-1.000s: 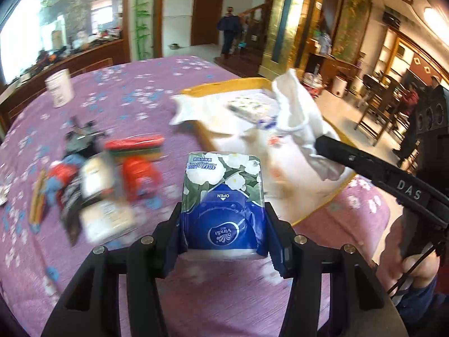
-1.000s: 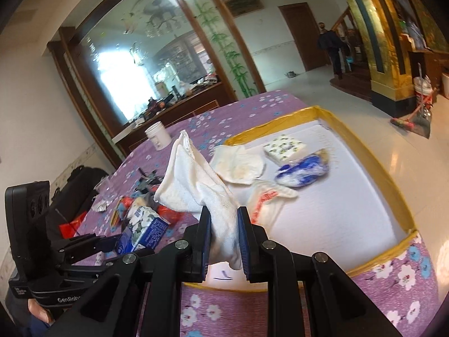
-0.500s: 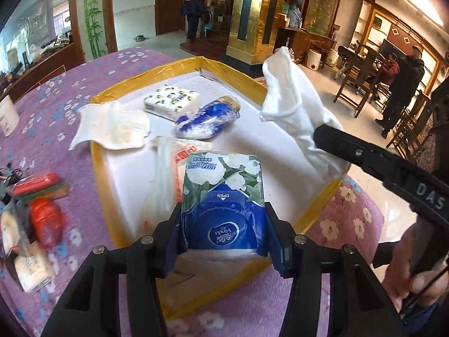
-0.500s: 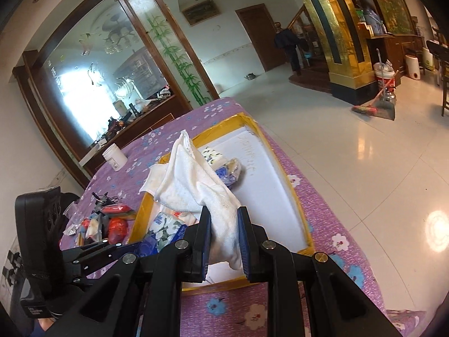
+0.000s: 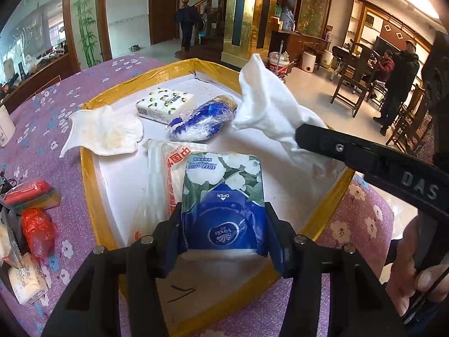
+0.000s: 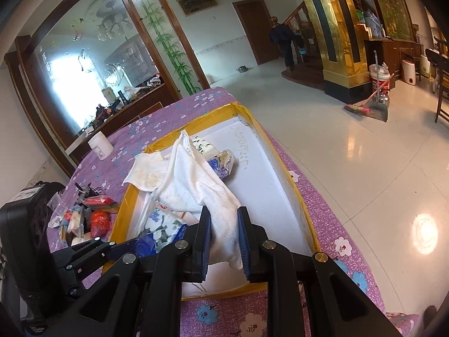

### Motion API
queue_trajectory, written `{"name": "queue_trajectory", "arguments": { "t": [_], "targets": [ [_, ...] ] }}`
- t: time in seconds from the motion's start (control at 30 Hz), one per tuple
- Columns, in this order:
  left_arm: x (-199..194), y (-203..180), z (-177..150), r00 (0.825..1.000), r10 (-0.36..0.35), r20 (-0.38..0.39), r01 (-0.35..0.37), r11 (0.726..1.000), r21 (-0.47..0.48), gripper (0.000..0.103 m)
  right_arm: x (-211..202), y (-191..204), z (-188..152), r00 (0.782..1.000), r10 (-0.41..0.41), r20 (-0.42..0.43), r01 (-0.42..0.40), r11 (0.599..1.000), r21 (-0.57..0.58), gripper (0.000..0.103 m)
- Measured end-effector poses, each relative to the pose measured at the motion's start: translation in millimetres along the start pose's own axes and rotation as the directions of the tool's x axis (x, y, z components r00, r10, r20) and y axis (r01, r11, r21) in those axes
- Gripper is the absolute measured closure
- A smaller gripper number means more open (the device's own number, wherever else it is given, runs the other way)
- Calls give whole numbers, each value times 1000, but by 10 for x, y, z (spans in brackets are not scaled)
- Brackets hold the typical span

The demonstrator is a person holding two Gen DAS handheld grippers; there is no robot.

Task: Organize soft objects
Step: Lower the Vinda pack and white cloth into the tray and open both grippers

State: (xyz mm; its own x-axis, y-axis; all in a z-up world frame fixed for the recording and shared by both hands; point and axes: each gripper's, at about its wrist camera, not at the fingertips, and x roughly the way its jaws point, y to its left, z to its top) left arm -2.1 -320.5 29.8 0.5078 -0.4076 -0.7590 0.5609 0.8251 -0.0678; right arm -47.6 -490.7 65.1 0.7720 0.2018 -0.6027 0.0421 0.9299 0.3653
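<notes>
White cup [image 5: 5, 125] cut by left edge — plastic bag [image 5: 157, 185] half hidden behind tissue pack [image 5: 223, 196]

I see a shiny white floor [image 6: 350, 154], a big gold pillar [image 6: 334, 28], a brown door [image 6: 252, 28] and wooden chairs [image 5: 350, 84].

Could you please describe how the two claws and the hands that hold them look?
Both claws, the left claw and the right claw, are matte black plastic with angular cut-out arms, round silver screws at the joints and blue pads inside the fingers. In the left wrist view the right claw's side carries raised letters "DAS". A bare hand grips its handle, and a thin black cable runs past it. No sleeve is clearly visible.
</notes>
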Motion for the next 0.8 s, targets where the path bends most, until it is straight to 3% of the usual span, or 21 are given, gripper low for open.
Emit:
{"name": "queue_trajectory", "arguments": {
  "t": [0.43, 0.53, 0.57, 0.67, 0.8],
  "targets": [
    [-12, 68, 0, 1000, -14, 9, 14, 999, -35, 51, 274, 116, 89, 995, -79, -57, 76, 996, -56, 80],
    [-13, 70, 8, 1000, -16, 14, 16, 999, -42, 49, 275, 102, 104, 996, -80, -48, 78, 996, -47, 70],
    [-18, 68, 6, 1000, -19, 16, 19, 999, -44, 47, 265, 86, 105, 996, -82, -46, 80, 996, -39, 62],
    [-59, 71, 19, 998, -45, 36, 47, 997, -56, 34, 199, 52, 100, 998, -56, -26, 56, 998, -16, 60],
    [-87, 61, 26, 998, -42, 53, 44, 998, -51, 31, 121, 62, 103, 999, -48, -2, 48, 999, -3, 56]
  ]
}}
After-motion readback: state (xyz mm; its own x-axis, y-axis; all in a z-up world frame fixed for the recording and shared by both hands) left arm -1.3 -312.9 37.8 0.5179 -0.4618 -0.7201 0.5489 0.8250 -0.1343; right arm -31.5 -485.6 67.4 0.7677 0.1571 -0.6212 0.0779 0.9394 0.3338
